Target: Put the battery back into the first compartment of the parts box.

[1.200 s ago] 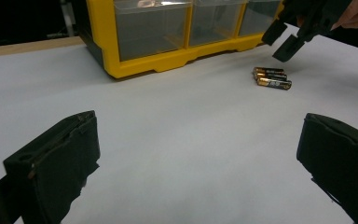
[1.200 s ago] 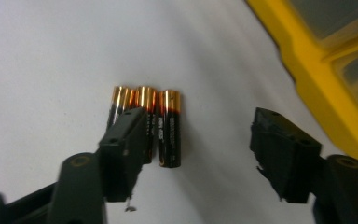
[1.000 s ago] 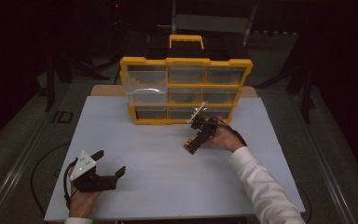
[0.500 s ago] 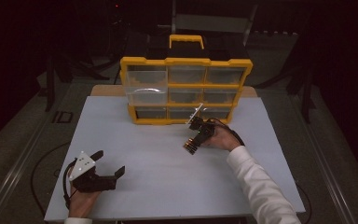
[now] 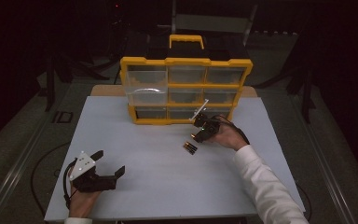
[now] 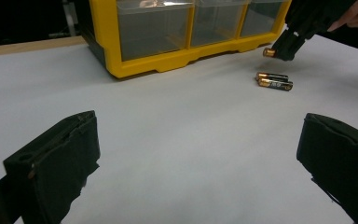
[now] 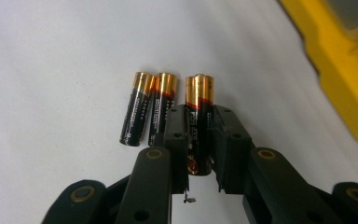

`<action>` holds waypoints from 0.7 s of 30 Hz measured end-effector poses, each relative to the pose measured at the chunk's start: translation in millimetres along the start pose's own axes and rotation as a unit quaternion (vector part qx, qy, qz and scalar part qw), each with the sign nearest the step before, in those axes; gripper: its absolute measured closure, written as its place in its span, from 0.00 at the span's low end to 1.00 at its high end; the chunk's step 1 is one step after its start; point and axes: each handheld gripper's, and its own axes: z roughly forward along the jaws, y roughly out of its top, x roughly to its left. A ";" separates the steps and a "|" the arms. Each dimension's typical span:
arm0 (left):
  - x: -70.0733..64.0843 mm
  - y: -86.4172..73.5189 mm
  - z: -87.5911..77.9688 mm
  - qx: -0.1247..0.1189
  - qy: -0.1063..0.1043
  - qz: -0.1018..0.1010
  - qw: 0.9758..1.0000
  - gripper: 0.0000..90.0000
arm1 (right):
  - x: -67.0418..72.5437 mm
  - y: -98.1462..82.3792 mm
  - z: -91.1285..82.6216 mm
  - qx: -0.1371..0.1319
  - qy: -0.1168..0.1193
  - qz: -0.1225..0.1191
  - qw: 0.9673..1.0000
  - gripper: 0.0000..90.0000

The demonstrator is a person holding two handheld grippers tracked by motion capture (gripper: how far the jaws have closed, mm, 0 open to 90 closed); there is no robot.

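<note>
My right gripper [image 7: 199, 116] is shut on one black-and-gold AA battery [image 7: 198, 100], gold cap pointing away from it. The held battery [image 6: 269, 52] hangs just above the white table in front of the yellow organizer [image 5: 186, 91]. Two more batteries [image 7: 147, 112] lie side by side on the table just beside the right gripper [image 5: 196, 136], and they show in the high view as a small pair of batteries [image 5: 189, 148]. My left gripper [image 5: 109, 162] rests at the table's near left, open and holding nothing, far from the batteries [image 6: 274, 80].
The organizer [image 6: 168, 60] has clear drawers and a carry handle and stands at the back of the white table top [image 5: 158, 182]. A person's white sleeve [image 5: 265, 186] reaches in from the lower right. Dark floor surrounds the table.
The right gripper's tip has drawn back slightly toward the organizer, uncovering the two batteries on the table. The left gripper has not moved.
</note>
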 end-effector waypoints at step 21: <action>0.5 -0.2 -0.1 0.000 0.002 -0.002 1.000 0.00 | 9.9 12.3 -43.1 -0.050 0.015 -0.007 0.999 0.85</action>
